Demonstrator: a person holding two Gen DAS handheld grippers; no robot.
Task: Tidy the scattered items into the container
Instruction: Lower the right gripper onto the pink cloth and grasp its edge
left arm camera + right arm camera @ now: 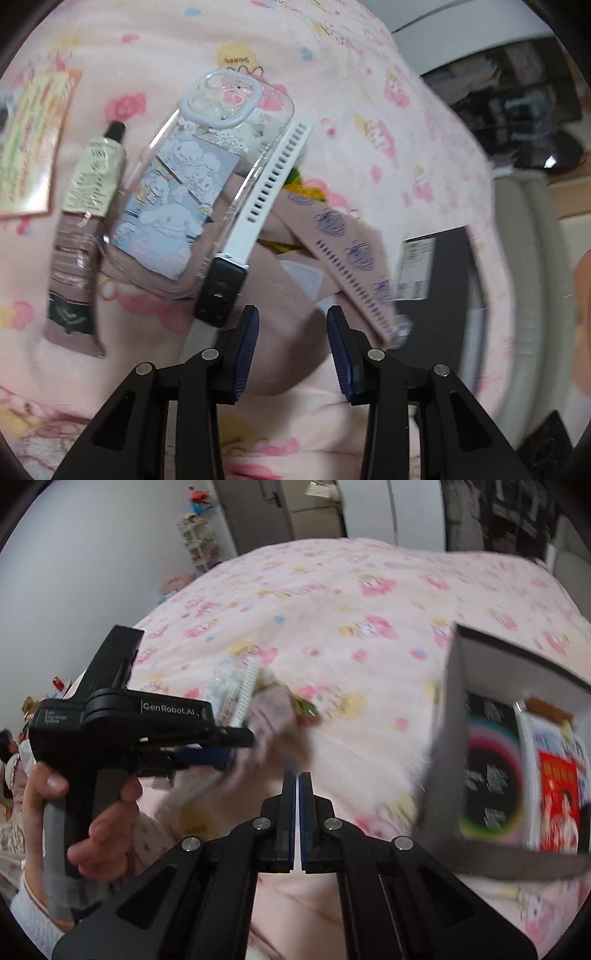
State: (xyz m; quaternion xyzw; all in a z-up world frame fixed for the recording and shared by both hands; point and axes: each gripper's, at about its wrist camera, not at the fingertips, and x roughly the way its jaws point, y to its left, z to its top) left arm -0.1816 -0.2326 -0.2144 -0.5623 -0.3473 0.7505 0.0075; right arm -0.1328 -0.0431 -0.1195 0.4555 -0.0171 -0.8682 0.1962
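Left wrist view: left gripper [291,347] hangs over a pile on the pink printed bedspread [369,92], jaws part-way apart with only the mauve pouch [295,325] showing in the gap — whether the pads touch it I cannot tell. On the pouch lie a clear phone case [192,184] and a white watch strap [258,192]; a hand-cream tube [88,206] and a sachet [29,144] lie just beside.

Right gripper [296,771] is clenched on nothing. The container [454,701] — an open box with packets already in it — sits to its right, well apart from the pile.

Risks, as judged:
- Lifting the pouch would likely spill the case and strap off it.
- The soft bedding gives, so a pinch may catch fabric instead of an item.
- The glossy case may slip from the pads.
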